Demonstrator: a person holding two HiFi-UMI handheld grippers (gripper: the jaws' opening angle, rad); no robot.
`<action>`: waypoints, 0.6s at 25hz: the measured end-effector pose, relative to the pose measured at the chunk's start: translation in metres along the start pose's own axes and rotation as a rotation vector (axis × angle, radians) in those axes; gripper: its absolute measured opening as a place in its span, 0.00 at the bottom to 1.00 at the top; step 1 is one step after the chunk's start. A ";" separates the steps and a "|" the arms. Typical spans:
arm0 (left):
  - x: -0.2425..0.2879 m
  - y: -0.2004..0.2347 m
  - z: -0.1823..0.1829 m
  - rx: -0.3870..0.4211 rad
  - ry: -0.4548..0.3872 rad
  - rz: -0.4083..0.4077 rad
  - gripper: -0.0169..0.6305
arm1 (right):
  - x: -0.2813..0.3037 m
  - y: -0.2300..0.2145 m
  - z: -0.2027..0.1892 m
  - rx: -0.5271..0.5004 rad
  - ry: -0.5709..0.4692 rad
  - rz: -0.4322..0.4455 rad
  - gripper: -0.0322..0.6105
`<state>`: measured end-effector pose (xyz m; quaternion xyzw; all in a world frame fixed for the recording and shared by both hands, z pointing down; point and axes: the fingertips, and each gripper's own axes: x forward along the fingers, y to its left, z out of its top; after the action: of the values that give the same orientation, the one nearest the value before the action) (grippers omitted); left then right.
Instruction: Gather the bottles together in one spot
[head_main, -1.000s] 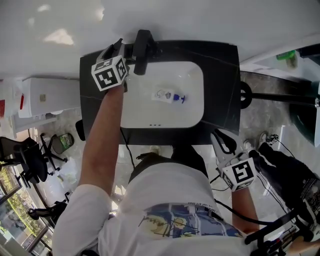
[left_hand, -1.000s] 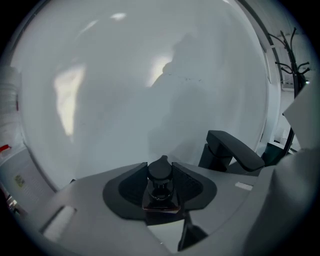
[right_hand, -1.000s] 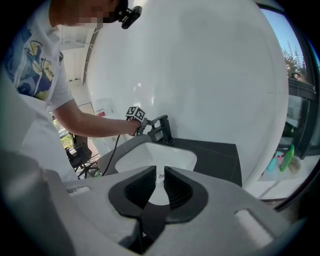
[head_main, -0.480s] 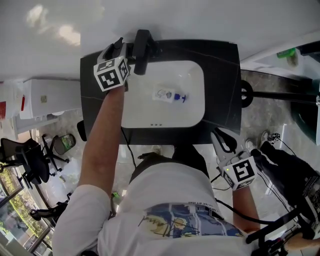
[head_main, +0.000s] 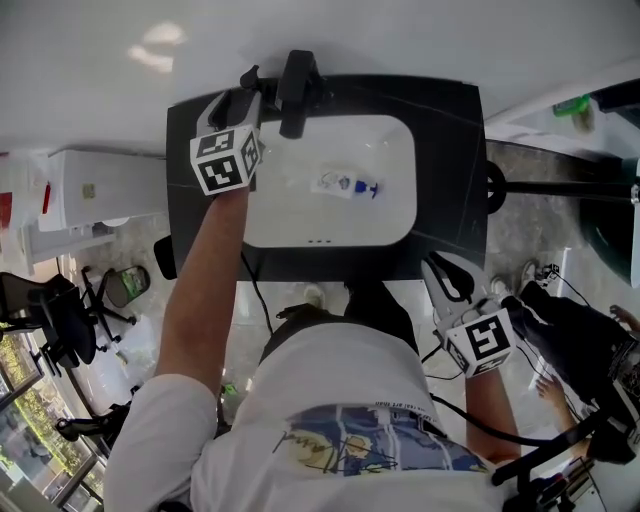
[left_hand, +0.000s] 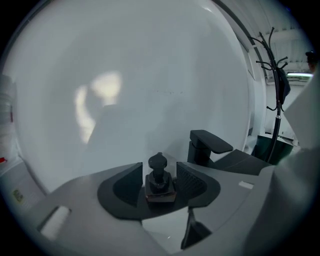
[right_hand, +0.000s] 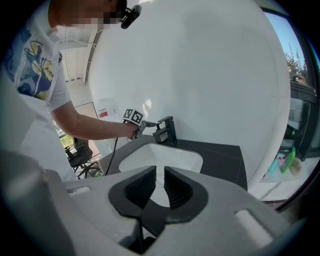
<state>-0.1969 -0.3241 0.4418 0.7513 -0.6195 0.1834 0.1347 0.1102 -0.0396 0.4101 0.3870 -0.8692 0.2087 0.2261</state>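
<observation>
A small dark pump bottle (left_hand: 160, 183) stands upright on the black counter (head_main: 450, 170) at its back left corner. My left gripper (left_hand: 159, 181) sits around it, jaws opening, with a thin gap showing on each side of the bottle. In the head view this gripper (head_main: 248, 88) is just left of the faucet. A small clear bottle with a blue cap (head_main: 346, 186) lies on its side in the white sink (head_main: 390, 215). My right gripper (head_main: 441, 273) hangs low in front of the counter, and its pads (right_hand: 141, 186) are nearly together with nothing between them.
A black faucet (head_main: 297, 90) rises at the back of the sink, right of my left gripper. A white wall stands close behind the counter. Green bottles (right_hand: 285, 161) sit on a ledge far right. Office chairs (head_main: 50, 320) are on the floor at left.
My left gripper has edged slightly toward the back of the counter beside the faucet. The bottle in the sink and my right gripper have stayed where they were.
</observation>
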 end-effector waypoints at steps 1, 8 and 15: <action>-0.007 0.000 -0.003 0.012 -0.001 -0.004 0.36 | 0.000 0.004 0.000 -0.001 -0.003 -0.001 0.13; -0.060 -0.014 -0.034 0.083 0.002 -0.071 0.34 | -0.004 0.032 -0.001 -0.007 -0.017 -0.018 0.13; -0.102 -0.094 -0.090 0.277 0.050 -0.304 0.29 | -0.022 0.063 -0.019 0.006 -0.017 -0.056 0.13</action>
<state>-0.1318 -0.1776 0.4796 0.8428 -0.4641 0.2631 0.0714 0.0790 0.0218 0.4016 0.4135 -0.8594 0.2014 0.2234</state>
